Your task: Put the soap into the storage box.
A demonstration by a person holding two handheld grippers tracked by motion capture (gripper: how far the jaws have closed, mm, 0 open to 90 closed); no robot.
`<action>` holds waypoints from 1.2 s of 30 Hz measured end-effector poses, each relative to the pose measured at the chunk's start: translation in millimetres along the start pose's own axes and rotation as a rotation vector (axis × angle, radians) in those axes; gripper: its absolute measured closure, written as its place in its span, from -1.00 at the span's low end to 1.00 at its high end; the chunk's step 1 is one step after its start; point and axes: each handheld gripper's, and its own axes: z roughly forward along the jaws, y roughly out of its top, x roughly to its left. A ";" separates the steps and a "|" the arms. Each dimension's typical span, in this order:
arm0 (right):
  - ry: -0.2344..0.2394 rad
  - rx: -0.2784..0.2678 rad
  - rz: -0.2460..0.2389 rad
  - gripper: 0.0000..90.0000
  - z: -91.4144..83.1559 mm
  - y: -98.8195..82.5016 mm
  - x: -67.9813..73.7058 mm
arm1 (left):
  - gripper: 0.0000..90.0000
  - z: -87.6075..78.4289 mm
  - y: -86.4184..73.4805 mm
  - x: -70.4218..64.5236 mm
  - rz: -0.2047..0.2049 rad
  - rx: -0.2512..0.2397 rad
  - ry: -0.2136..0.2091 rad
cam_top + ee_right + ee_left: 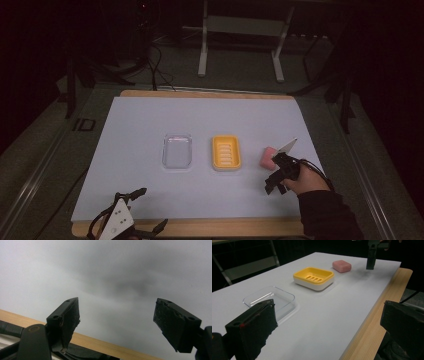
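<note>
The pink soap bar [267, 156] lies flat on the white desk [150, 120] near its right edge, just right of the yellow soap dish [226, 152] and apart from it. The right claw [278, 174] hovers just beside the bar on its near side, jaws spread wide and holding nothing. The left claw [142, 207] rests at the near-left corner of the desk, also wide and empty.

The bar looks small, light and firm, with rounded corners and a smooth, matte skin that may slip under hard pads. The best hold is probably across its two long sides, low on the block, with a moderate squeeze so it does not squirt out. A clear plastic tray [177, 151] sits left of the dish. No brand, label or writing is legible on the bar, the dish or the tray.
</note>
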 end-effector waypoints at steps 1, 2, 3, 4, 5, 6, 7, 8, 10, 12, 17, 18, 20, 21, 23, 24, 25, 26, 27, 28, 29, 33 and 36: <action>-0.005 -0.001 -0.001 -0.54 -1.1 1.7 2.1 | -0.98 0.0 0.0 0.0 0.000 0.000 0.001; -0.007 -0.002 -0.005 -0.54 -2.2 3.2 3.6 | -0.98 0.0 0.1 0.1 -0.001 0.000 0.000; -0.005 -0.006 -0.006 -0.54 -3.1 4.2 4.8 | -0.98 0.0 0.1 0.2 0.000 0.000 0.000; -0.007 -0.008 -0.007 -0.55 -4.4 5.5 6.6 | -0.98 0.1 0.1 0.2 0.000 -0.001 0.001; -0.009 -0.008 -0.007 -0.55 -5.8 6.9 8.5 | -0.98 0.1 0.2 0.2 0.000 -0.001 0.000; -0.007 -0.010 -0.009 -0.55 -7.0 8.1 10.3 | -0.98 0.1 0.2 0.2 0.000 -0.001 0.000; -0.006 -0.007 -0.013 -0.55 -8.0 9.6 11.8 | -0.98 0.2 0.3 0.0 0.001 -0.001 0.000; -0.008 -0.007 -0.013 -0.55 -8.7 11.4 13.6 | -0.98 0.3 0.3 0.0 0.001 0.000 -0.001; -0.012 -0.007 -0.013 -0.55 -9.5 12.7 14.7 | -0.98 0.3 0.2 -0.2 0.001 0.000 -0.001; -0.021 -0.003 -0.009 -0.55 -12.2 18.6 17.3 | -0.98 0.2 0.3 -0.1 0.002 -0.001 -0.002; -0.023 -0.007 0.004 -0.55 -16.2 27.2 17.0 | -0.98 0.4 0.5 -0.1 0.002 -0.001 -0.003; -0.028 -0.008 0.007 -0.55 -18.0 31.3 16.7 | -0.98 0.9 0.6 -0.4 0.005 -0.001 -0.006; -0.023 -0.012 0.011 -0.55 -19.6 34.1 16.0 | -0.98 1.0 0.6 -0.4 0.006 -0.001 -0.007; -0.024 -0.019 0.014 -0.55 -20.8 36.1 15.5 | -0.98 1.0 0.6 -0.3 0.005 -0.001 -0.007; -0.027 -0.033 0.024 -0.56 -23.4 40.1 14.3 | -0.98 1.0 0.5 0.0 0.004 -0.001 -0.007; -0.031 -0.039 0.025 -0.56 -24.8 41.9 13.4 | -0.98 0.9 0.6 0.1 0.004 -0.002 -0.007; -0.038 -0.049 0.026 -0.56 -26.3 43.6 12.6 | -0.98 1.0 0.6 0.2 0.003 -0.003 -0.008; -0.049 -0.065 0.022 -0.56 -28.0 45.2 12.6 | -0.98 1.1 0.6 0.2 0.004 -0.002 -0.009; -0.070 -0.086 0.002 -0.56 -30.1 46.7 12.9 | -0.98 1.4 0.6 0.1 0.004 -0.001 -0.009; -0.089 -0.102 -0.014 -0.55 -31.9 48.3 13.2 | -0.98 1.5 0.6 0.0 0.005 0.000 -0.011; -0.096 -0.110 -0.013 -0.55 -33.0 49.9 13.3 | -0.98 1.6 0.7 -0.1 0.005 0.000 -0.012; -0.092 -0.142 0.005 -0.61 -36.4 56.1 11.6 | -0.98 1.7 0.7 -0.1 0.006 0.001 -0.013; -0.072 -0.152 0.033 -0.68 -36.3 60.8 7.4 | -0.98 1.8 0.6 0.2 0.005 0.001 -0.013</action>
